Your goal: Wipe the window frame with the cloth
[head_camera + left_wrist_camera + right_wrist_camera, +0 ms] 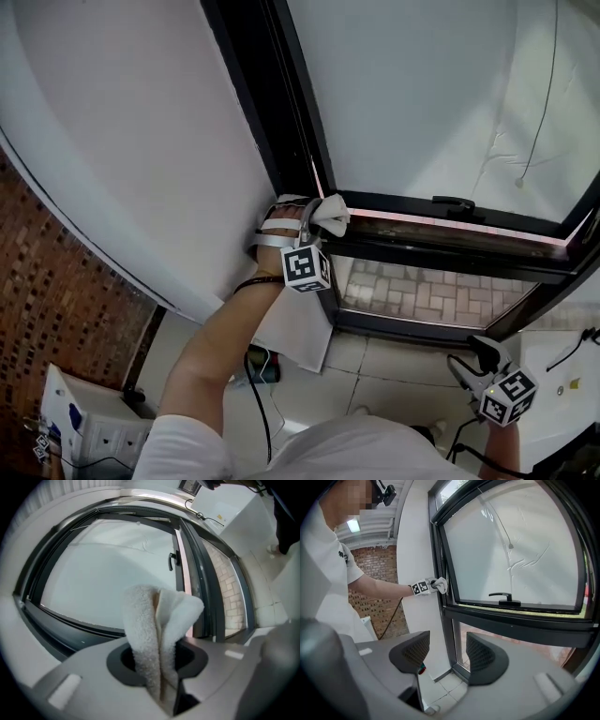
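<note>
A folded white cloth point(159, 634) sticks up between the jaws of my left gripper point(157, 660), which is shut on it. In the head view that left gripper point(319, 225) presses the cloth point(331, 215) against the lower left corner of the dark window frame point(441, 246), where the upright meets the bottom rail. From the right gripper view the left gripper point(433, 586) and cloth point(442, 585) show at the frame's upright point(438, 559). My right gripper point(445, 651) hangs low at the right point(476, 367), open, nothing between its jaws.
A black window handle point(459, 204) sits on the bottom rail. A white wall point(141, 159) runs left of the frame, with a brick wall point(56, 309) beyond. A white box point(89, 427) stands on the tiled floor. Black cables point(258, 394) hang below my left arm.
</note>
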Demonstrator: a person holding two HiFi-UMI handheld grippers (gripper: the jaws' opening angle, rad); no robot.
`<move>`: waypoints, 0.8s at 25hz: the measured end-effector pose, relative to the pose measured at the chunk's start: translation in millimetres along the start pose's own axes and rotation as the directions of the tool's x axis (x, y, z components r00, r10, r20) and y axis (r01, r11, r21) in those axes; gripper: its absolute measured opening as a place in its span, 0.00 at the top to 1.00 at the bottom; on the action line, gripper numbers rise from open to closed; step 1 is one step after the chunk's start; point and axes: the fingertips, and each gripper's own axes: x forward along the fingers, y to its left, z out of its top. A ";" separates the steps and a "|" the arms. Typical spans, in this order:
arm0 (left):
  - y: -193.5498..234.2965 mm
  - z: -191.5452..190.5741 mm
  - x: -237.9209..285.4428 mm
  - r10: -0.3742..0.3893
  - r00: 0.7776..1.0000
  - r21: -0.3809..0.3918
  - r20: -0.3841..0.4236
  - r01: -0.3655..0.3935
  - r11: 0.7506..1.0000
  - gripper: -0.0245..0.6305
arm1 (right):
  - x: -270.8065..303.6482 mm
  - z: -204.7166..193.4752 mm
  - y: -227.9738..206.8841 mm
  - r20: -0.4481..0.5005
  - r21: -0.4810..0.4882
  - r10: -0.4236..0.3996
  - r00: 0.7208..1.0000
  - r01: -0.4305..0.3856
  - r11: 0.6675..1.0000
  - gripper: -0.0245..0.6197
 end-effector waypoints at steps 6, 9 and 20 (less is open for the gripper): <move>63.7 5.8 -8.2 0.026 1.000 0.052 -0.007 -0.025 0.998 0.75 | -13.4 -7.7 -1.0 0.007 -0.001 -0.021 1.000 0.021 1.000 0.58; 99.2 8.4 -14.1 0.060 0.998 0.076 -0.008 -0.059 0.995 0.75 | -19.4 -10.0 -1.7 0.015 0.002 -0.033 0.999 0.033 0.999 0.58; 244.3 16.1 -37.9 0.148 0.989 0.061 0.012 -0.149 0.987 0.75 | -34.3 -15.8 -10.3 0.014 0.029 -0.079 0.997 0.078 0.997 0.58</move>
